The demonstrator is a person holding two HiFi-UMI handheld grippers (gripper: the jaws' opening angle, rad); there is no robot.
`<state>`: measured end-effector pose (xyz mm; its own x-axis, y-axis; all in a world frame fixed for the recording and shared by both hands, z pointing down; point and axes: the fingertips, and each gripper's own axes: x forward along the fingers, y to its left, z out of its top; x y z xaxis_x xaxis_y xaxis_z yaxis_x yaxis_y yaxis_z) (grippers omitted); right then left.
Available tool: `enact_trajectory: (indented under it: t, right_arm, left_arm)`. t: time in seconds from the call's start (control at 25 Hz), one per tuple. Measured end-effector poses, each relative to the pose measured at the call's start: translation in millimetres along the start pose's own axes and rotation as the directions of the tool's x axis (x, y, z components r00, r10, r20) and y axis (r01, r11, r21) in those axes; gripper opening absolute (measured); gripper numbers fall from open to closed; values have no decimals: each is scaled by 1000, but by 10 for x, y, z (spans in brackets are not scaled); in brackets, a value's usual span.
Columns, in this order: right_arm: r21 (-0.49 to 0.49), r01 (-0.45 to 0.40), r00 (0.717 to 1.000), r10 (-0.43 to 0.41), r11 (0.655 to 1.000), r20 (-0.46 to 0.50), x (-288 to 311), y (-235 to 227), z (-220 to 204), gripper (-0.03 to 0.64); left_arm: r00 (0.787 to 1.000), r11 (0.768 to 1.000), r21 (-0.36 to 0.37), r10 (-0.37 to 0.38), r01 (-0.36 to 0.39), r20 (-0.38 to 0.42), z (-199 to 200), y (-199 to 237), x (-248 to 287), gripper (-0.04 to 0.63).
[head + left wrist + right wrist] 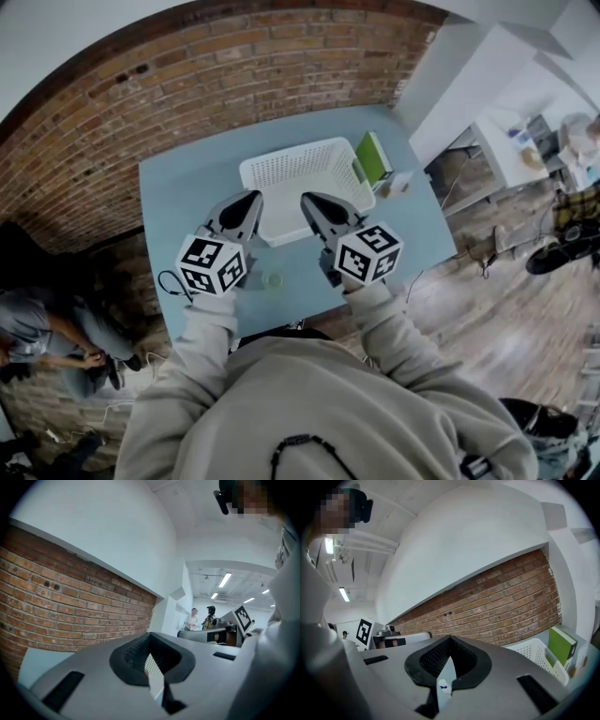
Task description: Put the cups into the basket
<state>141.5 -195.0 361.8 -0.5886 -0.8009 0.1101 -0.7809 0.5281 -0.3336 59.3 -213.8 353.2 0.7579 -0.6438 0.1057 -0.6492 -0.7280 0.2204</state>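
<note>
one cup waiting on the table, both grippers closed and empty

cup (273, 279): small and clear, it stands on the blue table (178, 202) at lower centre of the head view. it is near the table's front edge, between the two marker cubes and apart from both. only this one can be made out, and it is not yet in the basket.

basket (281, 156): white and perforated, at frame centre just beyond the cup, open top up. no cup is seen inside. it is likely set this close so that a cup needs only a short carry.

left gripper (251, 199), right gripper (309, 199): they sit side by side and roughly level, with tips overlapping the basket's near part in the picture, past the cup. i judge this a poise before any reach, since neither points at the cup. in its own view each pair of jaws meets at the tips, with nothing between them and nothing touched.

surroundings: a green book (373, 157) lies just right of the basket, and a brick wall (187, 94) fills the upper frame.
</note>
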Motion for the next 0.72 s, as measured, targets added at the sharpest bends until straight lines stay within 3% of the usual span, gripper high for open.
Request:
enact_trajectory:
  t: [0.12,0.36,0.52,0.72]
  right_arm:
    - [-1,-10,1000,10,1000,-7,79,15,-24,11]
    - [-15,-5,1000,5,1000,7,261,40,63,9]
    - [-30,17,1000,-16,999,9,333,40,160,11]
    - [-38,29,1000,-29,999,10,314,60,215,11]
  left_arm:
    - [999,999,17,33,-33,-16,-22,102,-3,-3]
    - [1000,999,49,-22,23,-21,11,134,53,-3]
    - [1000,1000,21,3,-3,-23,56,278,101,-11]
    - [999,999,13,-33,33,8,185,231,103,-11]
